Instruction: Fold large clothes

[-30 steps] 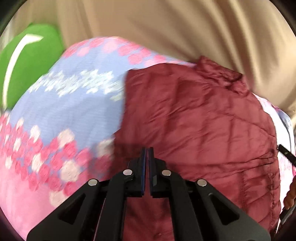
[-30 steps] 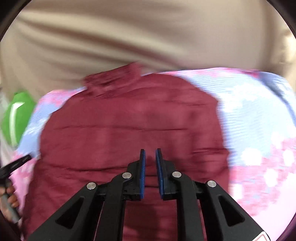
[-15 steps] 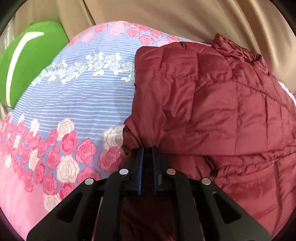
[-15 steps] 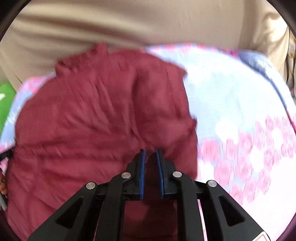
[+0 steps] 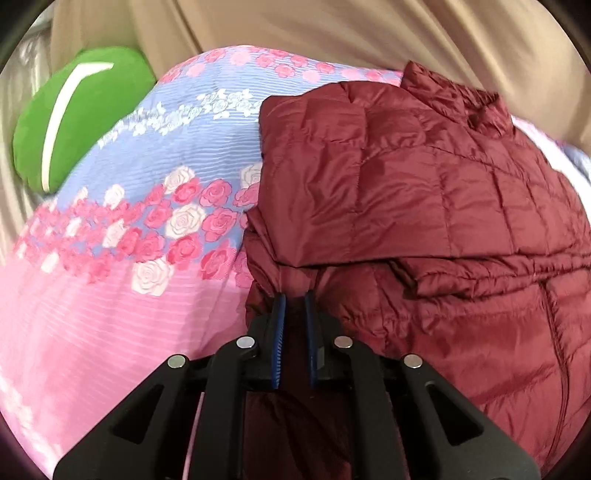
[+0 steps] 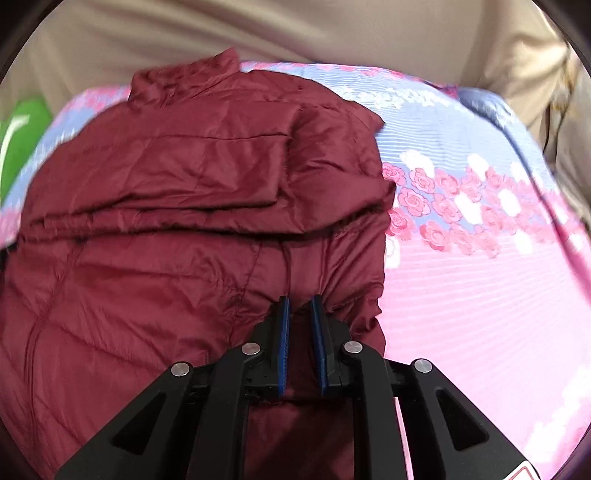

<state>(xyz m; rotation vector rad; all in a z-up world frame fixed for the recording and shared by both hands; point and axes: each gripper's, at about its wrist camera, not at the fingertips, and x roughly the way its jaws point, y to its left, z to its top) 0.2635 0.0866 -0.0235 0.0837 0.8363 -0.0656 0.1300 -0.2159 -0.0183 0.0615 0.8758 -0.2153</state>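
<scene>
A dark red quilted jacket [image 5: 424,192] lies on a flowered pink and blue bedspread [image 5: 122,288], collar at the far end, with its sleeves folded across the body. My left gripper [image 5: 294,295] is shut on the jacket's near left hem; red fabric runs between its blue pads. In the right wrist view the same jacket [image 6: 177,192] fills the left half. My right gripper [image 6: 300,301] is shut on the jacket's near right hem, with fabric pinched between its pads.
A green cushion [image 5: 74,114] with a white stripe sits at the far left of the bed, also in the right wrist view [image 6: 18,140]. A beige curtain [image 5: 332,33] hangs behind the bed. Bare bedspread [image 6: 480,258] lies right of the jacket.
Both grippers have closed on the jacket's near hem and pulled back toward me. The jacket now looks farther away, and more bedspread shows beside it.
</scene>
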